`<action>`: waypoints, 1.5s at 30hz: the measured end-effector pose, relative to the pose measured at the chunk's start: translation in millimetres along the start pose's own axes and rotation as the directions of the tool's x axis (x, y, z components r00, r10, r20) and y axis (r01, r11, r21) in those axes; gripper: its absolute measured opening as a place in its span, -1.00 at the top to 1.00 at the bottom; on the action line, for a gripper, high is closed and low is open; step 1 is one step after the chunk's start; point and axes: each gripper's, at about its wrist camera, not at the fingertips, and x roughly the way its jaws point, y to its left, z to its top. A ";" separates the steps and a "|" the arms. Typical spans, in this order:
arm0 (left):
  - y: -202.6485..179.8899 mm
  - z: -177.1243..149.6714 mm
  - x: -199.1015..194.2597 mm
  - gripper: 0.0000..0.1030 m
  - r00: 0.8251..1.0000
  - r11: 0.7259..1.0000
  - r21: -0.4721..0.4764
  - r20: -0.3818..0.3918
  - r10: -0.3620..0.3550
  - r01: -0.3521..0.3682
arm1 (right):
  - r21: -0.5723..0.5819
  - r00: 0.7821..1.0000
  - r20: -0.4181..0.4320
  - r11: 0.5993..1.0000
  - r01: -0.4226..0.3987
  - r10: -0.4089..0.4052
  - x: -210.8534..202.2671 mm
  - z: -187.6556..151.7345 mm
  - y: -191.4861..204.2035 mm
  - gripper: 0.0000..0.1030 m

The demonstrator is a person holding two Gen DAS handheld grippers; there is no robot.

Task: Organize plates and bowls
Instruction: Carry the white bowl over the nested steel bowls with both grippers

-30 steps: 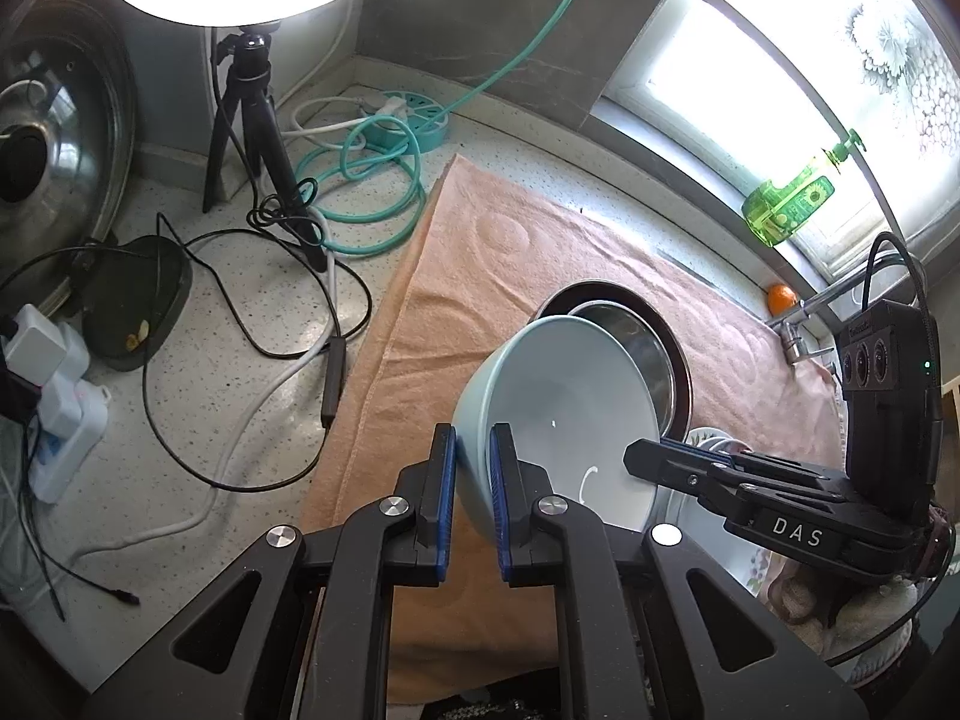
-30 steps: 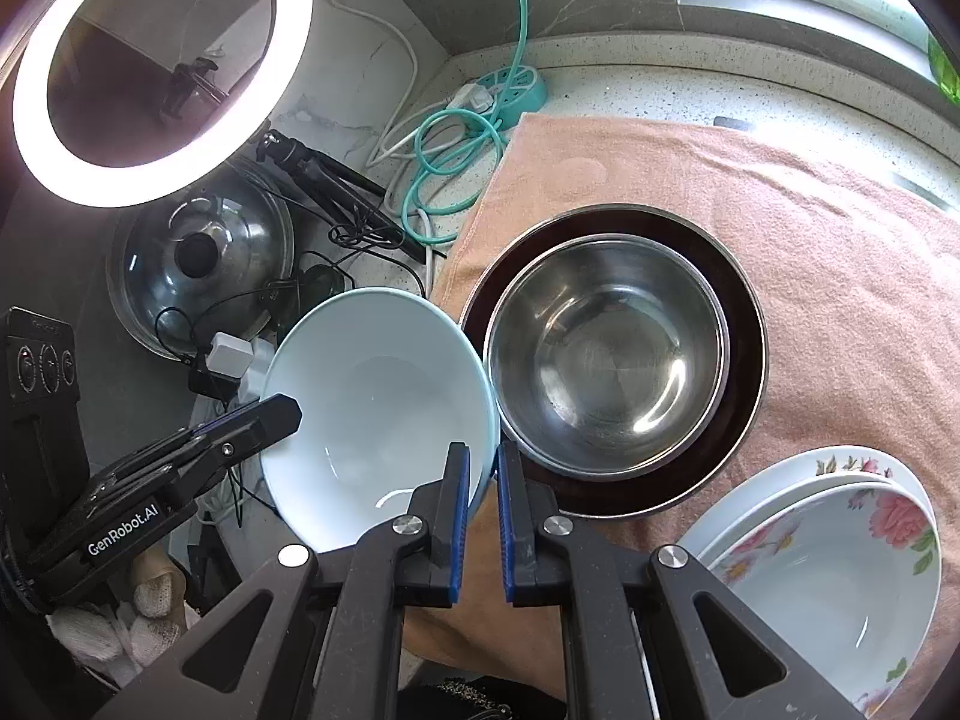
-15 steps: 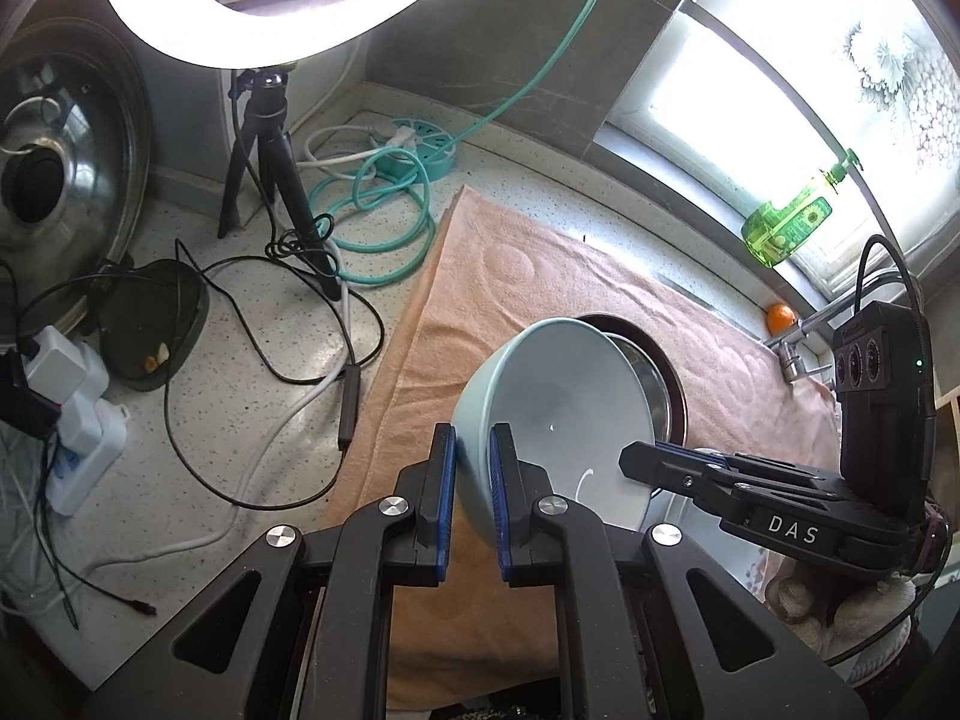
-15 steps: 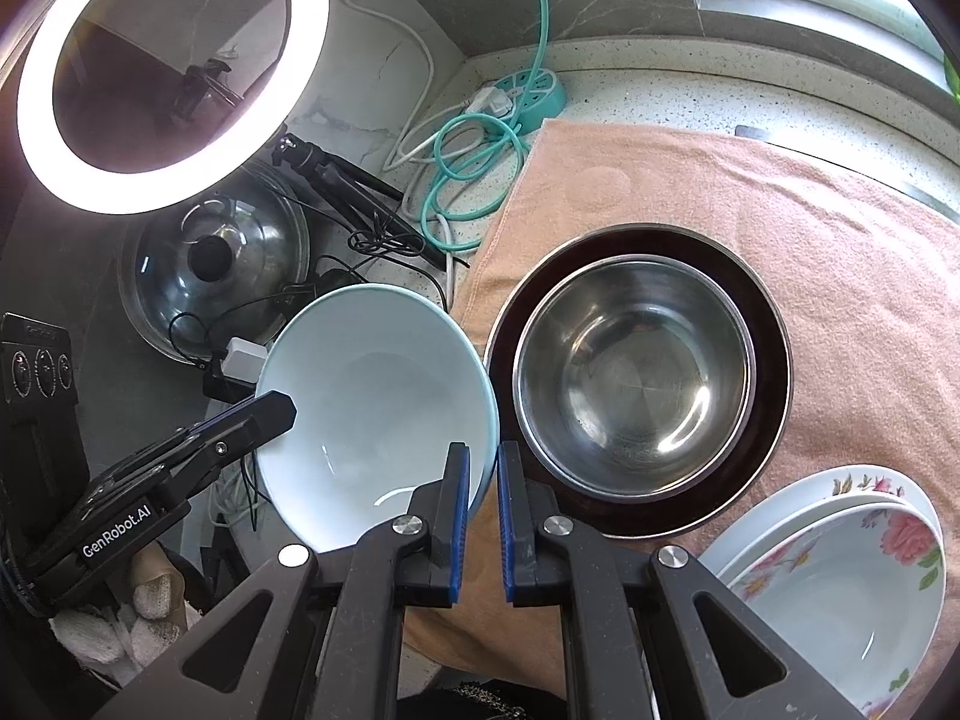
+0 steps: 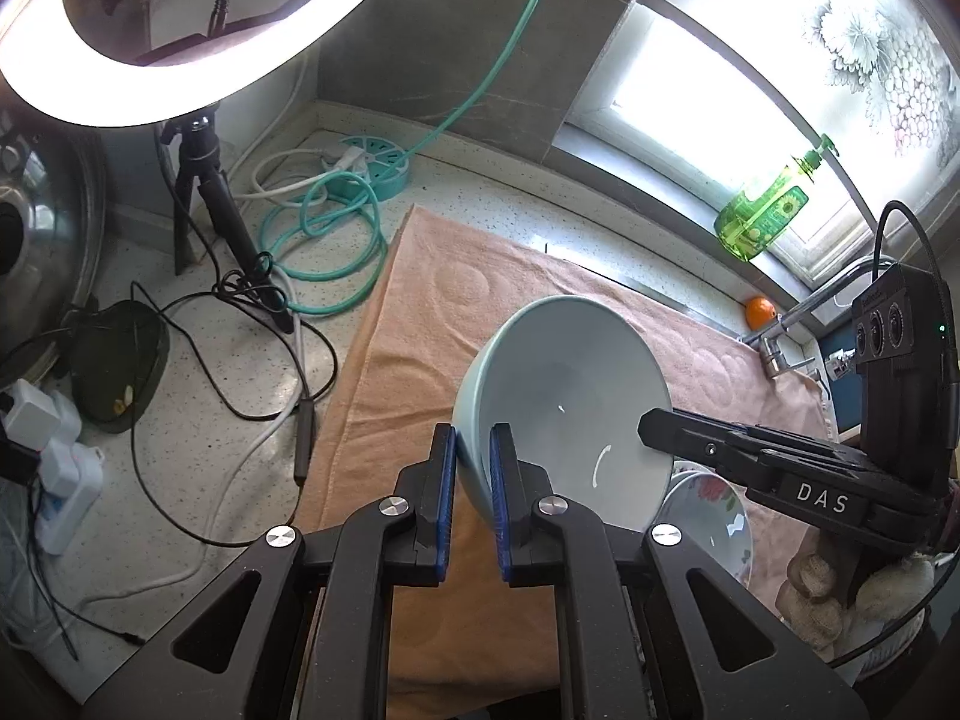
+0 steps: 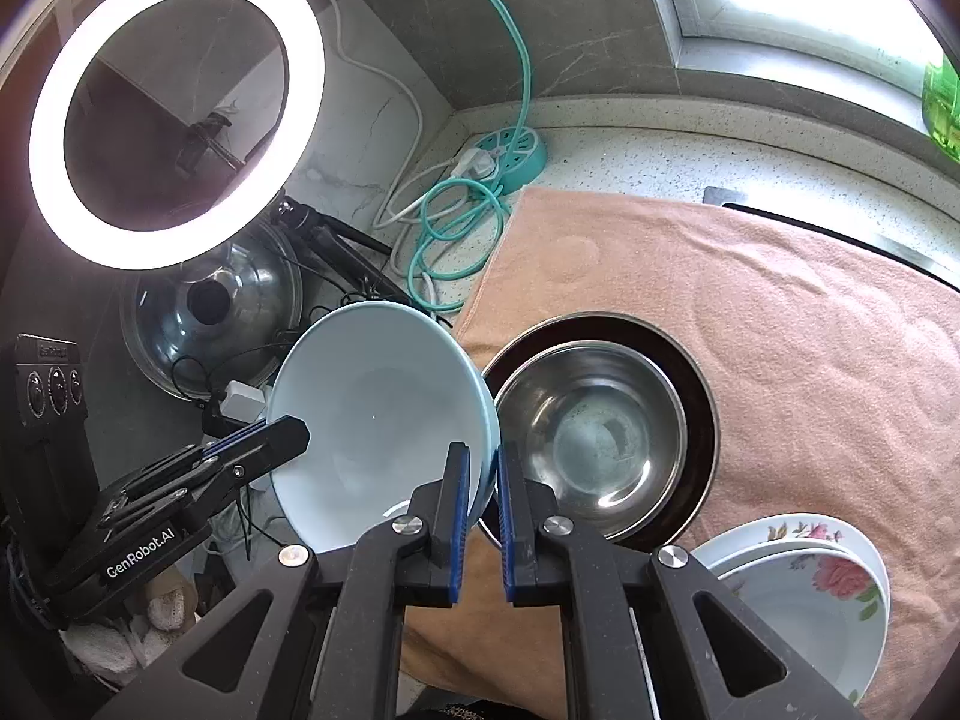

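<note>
A pale blue bowl (image 5: 564, 402) is held in the air between both grippers, tilted so its smooth, glossy, unpatterned inside faces the cameras; small white glints of light sit on the glaze. The left gripper (image 5: 471, 450) has its blue-padded jaws nearly closed on one side of the rim, wall pinched between the pads. The right gripper (image 6: 480, 468) grips the opposite side of the rim the same way, jaws drawn in to the thickness of the wall. In the right wrist view the bowl hangs over the left edge of the peach towel (image 6: 780, 312), just left of and above a steel bowl (image 6: 591, 438) that sits inside a dark, wide dish (image 6: 699, 372) on the towel.

From the left in the right wrist view: a lit ring light (image 6: 174, 114) stands above a glass pot lid (image 6: 210, 318) leaning against the wall. The left gripper's body reads "GenRobot.AI" in white. Behind, a teal power strip (image 6: 516, 150) with a looped teal cable (image 6: 456, 228) lies on the speckled counter (image 6: 660, 162). At the lower right, two stacked white plates with pink flowers (image 6: 816, 576) rest on the towel.

In the left wrist view, the right gripper's arm carries the letters "DAS". A green soap bottle (image 5: 765, 210) stands on the windowsill; its label is too small to read. A small orange fruit (image 5: 759, 311) lies near the tap (image 5: 798, 324).
</note>
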 end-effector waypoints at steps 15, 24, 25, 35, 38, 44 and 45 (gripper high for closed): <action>-20.3 5.5 37.1 0.82 0.996 0.999 0.010 -0.081 -0.035 0.036 | 0.030 0.998 0.014 0.997 0.066 -0.066 -4.3 9.6 -30.9 0.83; -24.9 4.9 59.1 0.82 0.991 0.999 0.019 -0.130 -0.035 0.037 | 0.048 0.995 -0.007 0.994 0.100 -0.100 5.8 10.2 -47.2 0.83; -25.5 4.5 60.2 0.82 0.990 0.999 0.021 -0.133 -0.034 0.037 | 0.050 0.995 -0.011 0.993 0.104 -0.104 7.2 10.0 -48.5 0.83; -26.6 1.9 69.7 0.82 0.987 0.999 0.030 -0.160 -0.028 0.033 | 0.069 0.992 -0.046 0.991 0.117 -0.114 21.3 5.9 -60.7 0.83; -25.7 0.7 73.0 0.82 0.985 0.999 0.027 -0.170 -0.028 0.033 | 0.073 0.992 -0.053 0.990 0.119 -0.115 24.3 5.4 -62.5 0.83; -24.7 -0.6 77.1 0.82 0.984 0.999 0.027 -0.179 -0.023 0.028 | 0.083 0.992 -0.061 0.990 0.117 -0.112 29.2 4.3 -66.4 0.83; -24.2 -0.5 77.8 0.82 0.983 0.999 0.026 -0.180 -0.022 0.027 | 0.083 0.992 -0.062 0.990 0.118 -0.113 29.9 4.4 -66.4 0.84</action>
